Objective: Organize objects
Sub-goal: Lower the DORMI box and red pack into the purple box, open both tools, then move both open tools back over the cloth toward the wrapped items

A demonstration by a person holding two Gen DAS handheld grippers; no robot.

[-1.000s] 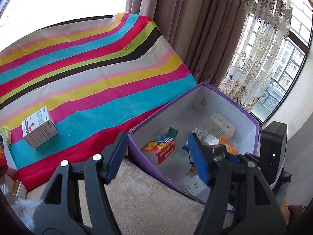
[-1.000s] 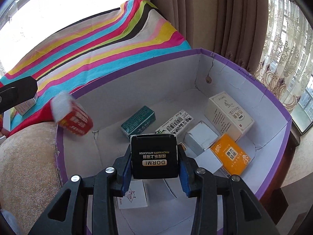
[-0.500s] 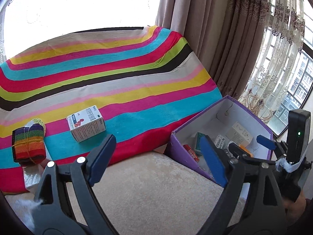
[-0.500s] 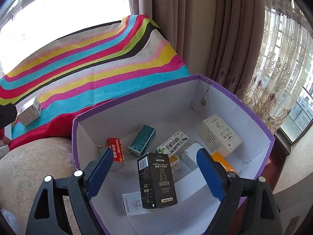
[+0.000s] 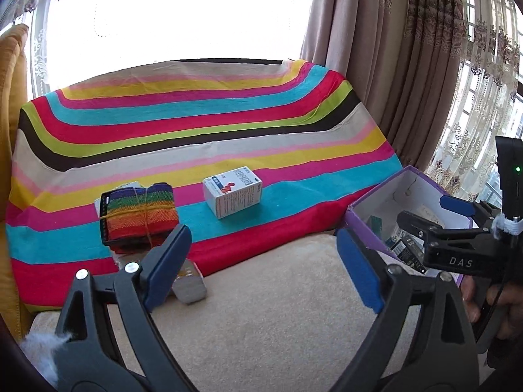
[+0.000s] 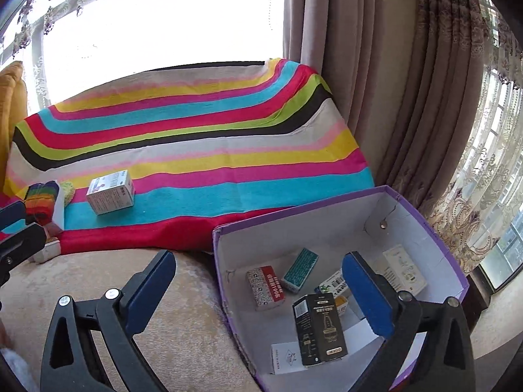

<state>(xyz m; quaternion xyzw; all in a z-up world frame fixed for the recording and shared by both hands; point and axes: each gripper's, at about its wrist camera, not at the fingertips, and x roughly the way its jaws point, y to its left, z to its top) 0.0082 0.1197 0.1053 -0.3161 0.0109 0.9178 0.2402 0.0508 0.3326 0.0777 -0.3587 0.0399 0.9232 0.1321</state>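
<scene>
My left gripper (image 5: 263, 232) hovers over the beige seat (image 5: 278, 313), its jaws opening with nothing between them. Beyond it on the striped cloth (image 5: 228, 124) lie a white medicine box (image 5: 232, 192) and a rainbow knitted bundle (image 5: 140, 215). A small grey packet (image 5: 189, 285) shows beside its left finger. My right gripper (image 6: 260, 256) hangs above the near left corner of the purple box (image 6: 294, 225), jaws opening and empty. A black carton (image 6: 320, 330) lies inside the box with a red carton (image 6: 265, 287), a teal carton (image 6: 300, 269) and several white ones.
Brown curtains (image 6: 376, 81) and a lace curtain hang right behind the purple box. A yellow cushion (image 5: 9, 130) bounds the far left. A hand (image 5: 474, 300) holds the right gripper at the right edge of the left wrist view.
The right jaws opened and let go of the black carton, which now lies in the purple box; that gripper rose and pulled back. The left gripper swung left, away from the box, towards the striped cloth.
</scene>
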